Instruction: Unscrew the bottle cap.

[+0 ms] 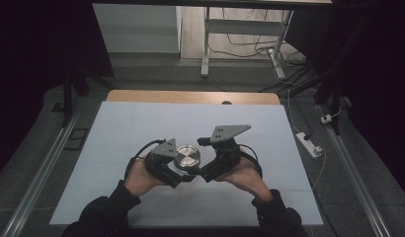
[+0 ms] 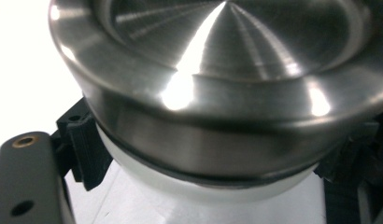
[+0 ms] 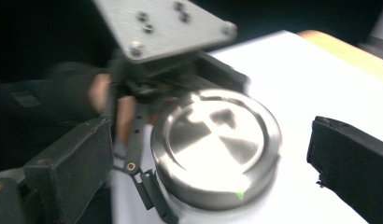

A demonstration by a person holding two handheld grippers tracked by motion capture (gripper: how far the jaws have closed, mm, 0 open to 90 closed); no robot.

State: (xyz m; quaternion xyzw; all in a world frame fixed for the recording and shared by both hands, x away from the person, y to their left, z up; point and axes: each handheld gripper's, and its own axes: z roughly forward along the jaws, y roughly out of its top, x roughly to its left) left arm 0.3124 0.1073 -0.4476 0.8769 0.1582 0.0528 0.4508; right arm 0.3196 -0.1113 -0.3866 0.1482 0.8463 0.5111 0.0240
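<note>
Holding the jar (image 1: 186, 158) tight in my left hand-held gripper (image 1: 177, 170) near the worktop's (image 1: 141, 123) front edge; my right hand-held gripper (image 1: 203, 174) gapes wide around its lid (image 3: 216, 140).

Black sleeves (image 1: 109, 207) are worn on both arms. Each hand is wrapped around a black gripper. The left gripper (image 1: 177, 174) and the right gripper (image 1: 206, 174) are each topped by a grey three-cornered plate (image 1: 229, 132) dotted with small screws. Black cables (image 1: 139, 150) are looped behind them.
</note>
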